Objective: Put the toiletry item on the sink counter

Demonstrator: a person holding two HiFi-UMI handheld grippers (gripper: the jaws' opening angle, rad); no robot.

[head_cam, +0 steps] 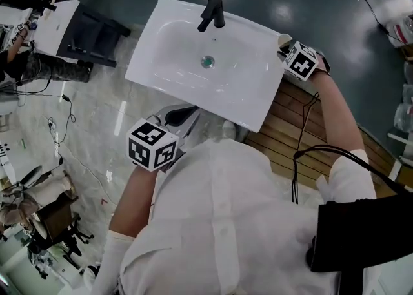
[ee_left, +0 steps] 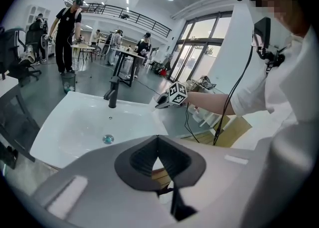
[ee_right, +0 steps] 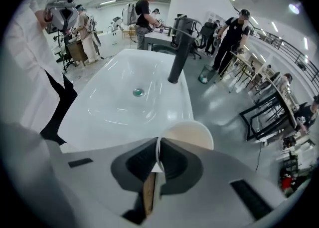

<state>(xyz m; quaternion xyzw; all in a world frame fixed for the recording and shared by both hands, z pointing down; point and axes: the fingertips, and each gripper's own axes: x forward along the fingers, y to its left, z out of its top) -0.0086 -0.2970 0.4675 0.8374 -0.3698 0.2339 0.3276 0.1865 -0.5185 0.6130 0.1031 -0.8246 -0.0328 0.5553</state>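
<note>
A white sink [head_cam: 258,116] with a black faucet [head_cam: 213,11] sits below me. At the sink's far right corner my right gripper [head_cam: 286,47] is shut on the rim of a cream cup [head_cam: 284,38]. In the right gripper view the cup [ee_right: 192,132] sticks out past the jaws, the right gripper [ee_right: 158,157] pinches its wall, and it hangs over the sink's corner [ee_right: 187,107] beside the faucet [ee_right: 179,47]. My left gripper [head_cam: 184,118] hovers at the sink's near edge. Seen in its own view, the left gripper [ee_left: 158,152] is shut on nothing.
A slatted wooden platform [head_cam: 290,132] lies right of the sink, and a black cable [head_cam: 297,164] hangs over it. A white desk with dark parts [head_cam: 64,26] stands at the far left. Several people and tables [ee_left: 119,52] stand on the floor beyond the sink.
</note>
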